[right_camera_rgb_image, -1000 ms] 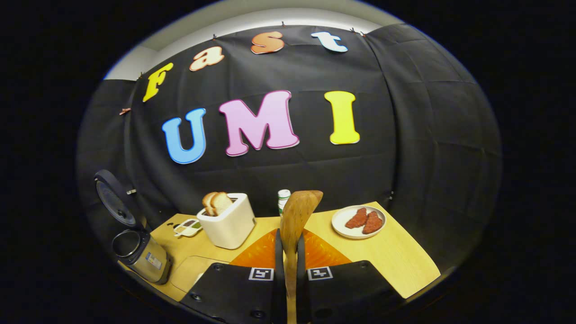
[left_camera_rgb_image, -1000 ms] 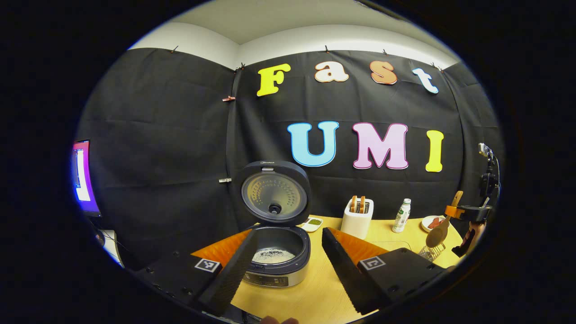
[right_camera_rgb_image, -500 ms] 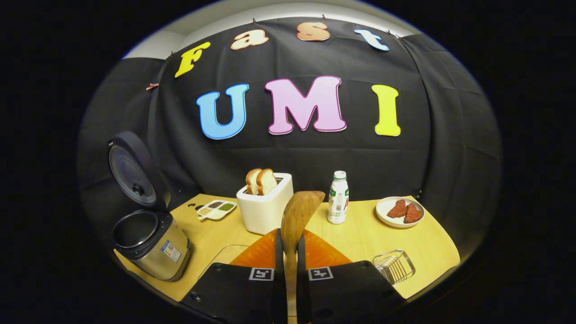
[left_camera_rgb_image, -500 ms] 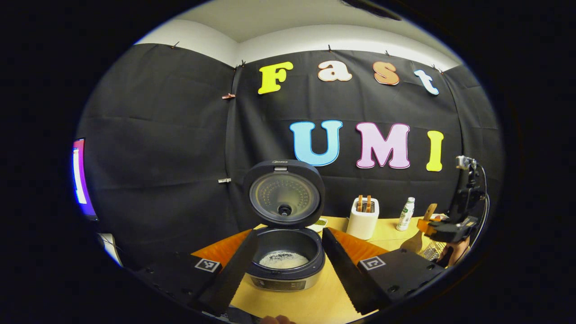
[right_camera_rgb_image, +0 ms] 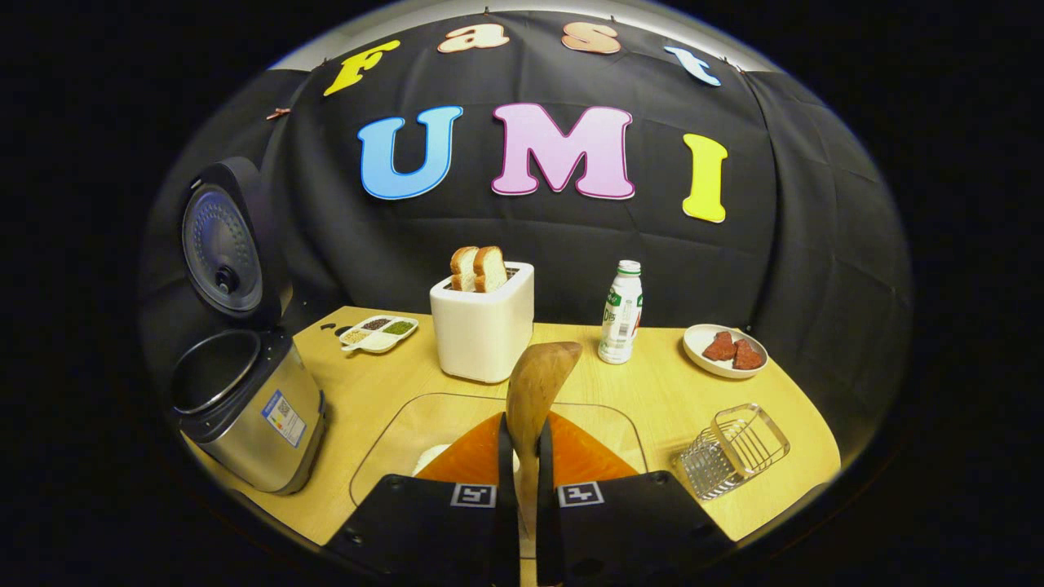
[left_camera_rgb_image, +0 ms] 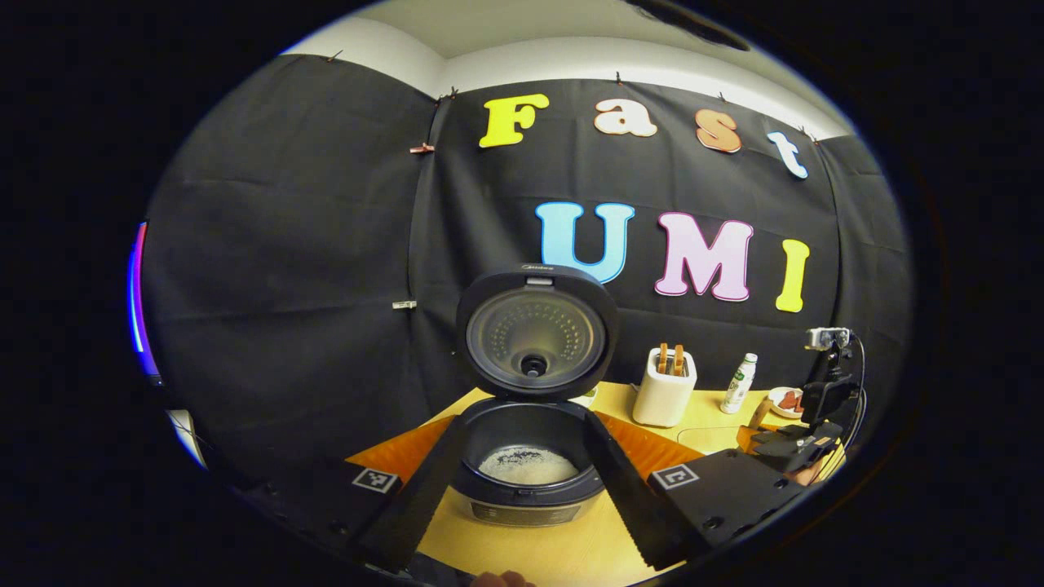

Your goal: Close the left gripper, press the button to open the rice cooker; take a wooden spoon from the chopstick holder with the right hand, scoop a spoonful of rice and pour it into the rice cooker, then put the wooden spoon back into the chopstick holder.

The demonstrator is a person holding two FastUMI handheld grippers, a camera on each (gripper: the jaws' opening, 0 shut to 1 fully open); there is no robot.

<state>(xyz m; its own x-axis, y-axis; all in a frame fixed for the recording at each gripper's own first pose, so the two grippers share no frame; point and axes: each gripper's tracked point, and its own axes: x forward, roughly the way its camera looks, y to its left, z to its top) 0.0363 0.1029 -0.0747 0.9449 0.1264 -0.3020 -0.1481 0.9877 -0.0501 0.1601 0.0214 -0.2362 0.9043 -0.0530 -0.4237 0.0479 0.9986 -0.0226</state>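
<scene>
The rice cooker [left_camera_rgb_image: 530,456] already stands open, its lid [left_camera_rgb_image: 534,334] tipped up at about 12 o'clock above the inner pot, and white rice [left_camera_rgb_image: 526,466] lies in the bottom of that pot. The step in hand, as I judge it, is either a scoop or the return of the wooden spoon [right_camera_rgb_image: 537,390] to the chopstick holder [right_camera_rgb_image: 734,450]; the bowl faces away, so whether it carries rice cannot be told.

The right tool [right_camera_rgb_image: 522,456] is clamped on the spoon's handle, both fingers pressed against it, the bowl rising toward 12 o'clock. In the right gripper view the wire chopstick holder lies at about 4 o'clock on the worktop [right_camera_rgb_image: 391,391], near its right corner, well apart from the spoon. A clear glass tray [right_camera_rgb_image: 408,420] with something white in it sits just under the tool; the white toaster [right_camera_rgb_image: 483,322], a bottle [right_camera_rgb_image: 621,314] and a plate of red pieces [right_camera_rgb_image: 726,349] stand behind.

The left tool [left_camera_rgb_image: 518,489] hangs spread wide, holding nothing, its fingers framing the cooker.

If the spoon is going back, the next move calls for swinging it right toward 4 o'clock and lowering the handle into the holder before letting go.

Against half a second ago, the right tool sits lower over the tray and the cooker has slid outward to 9 o'clock; the left tool has drawn closer to the cooker.
</scene>
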